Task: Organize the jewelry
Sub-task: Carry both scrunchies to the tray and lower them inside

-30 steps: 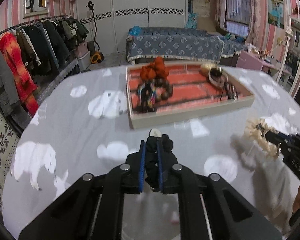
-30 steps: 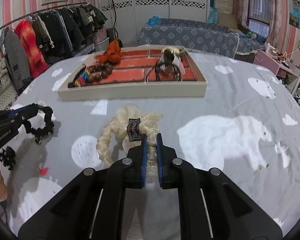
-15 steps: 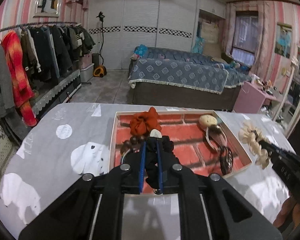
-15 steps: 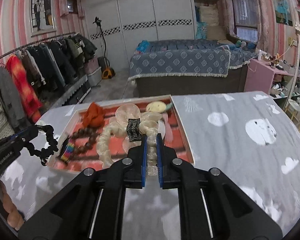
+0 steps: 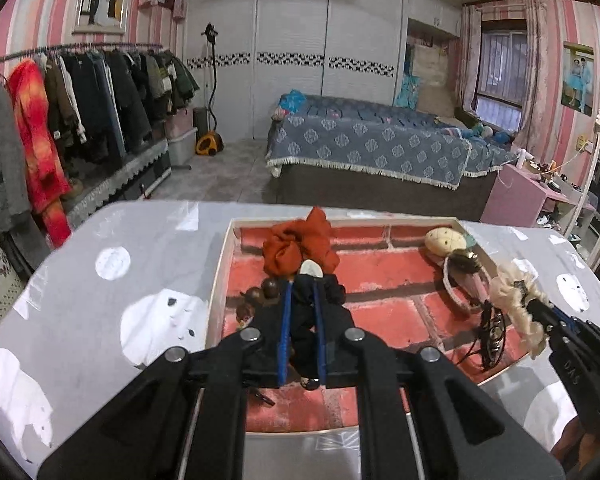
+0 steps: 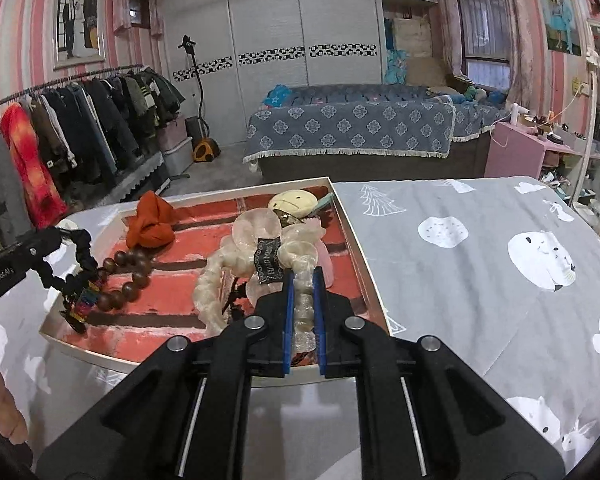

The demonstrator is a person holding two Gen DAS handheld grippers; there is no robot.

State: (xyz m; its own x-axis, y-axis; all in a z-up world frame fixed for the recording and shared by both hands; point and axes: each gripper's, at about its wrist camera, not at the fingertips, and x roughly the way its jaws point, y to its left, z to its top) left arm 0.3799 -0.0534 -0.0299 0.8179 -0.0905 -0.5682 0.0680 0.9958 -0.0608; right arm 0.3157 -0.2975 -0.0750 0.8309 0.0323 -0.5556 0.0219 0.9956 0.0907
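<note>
A shallow tray (image 5: pixel 219 276) with a red brick-pattern floor sits on the grey table; it also shows in the right wrist view (image 6: pixel 350 232). My left gripper (image 5: pixel 302 284) is shut on a black scrunchie (image 5: pixel 334 292) and holds it over the tray's left part, by an orange scrunchie (image 5: pixel 296 246) and brown beads (image 5: pixel 270 288). My right gripper (image 6: pixel 302 276) is shut on a cream sheer hair bow (image 6: pixel 260 256) over the tray's right part. The bow (image 5: pixel 516 300) and the black scrunchie (image 6: pixel 80 256) each show in the other view.
The tray also holds a cream oval clip (image 5: pixel 444 240), a pink band (image 5: pixel 466 288) and black cords (image 5: pixel 492 332). A bead bracelet (image 6: pixel 128 276) lies at the tray's left. Beyond the table's far edge stand a bed (image 6: pixel 352 128) and a clothes rack (image 5: pixel 60 120).
Both grippers have carried their items forward from the bare tablecloth to over the tray. The tray now lies directly beneath both sets of fingers.
</note>
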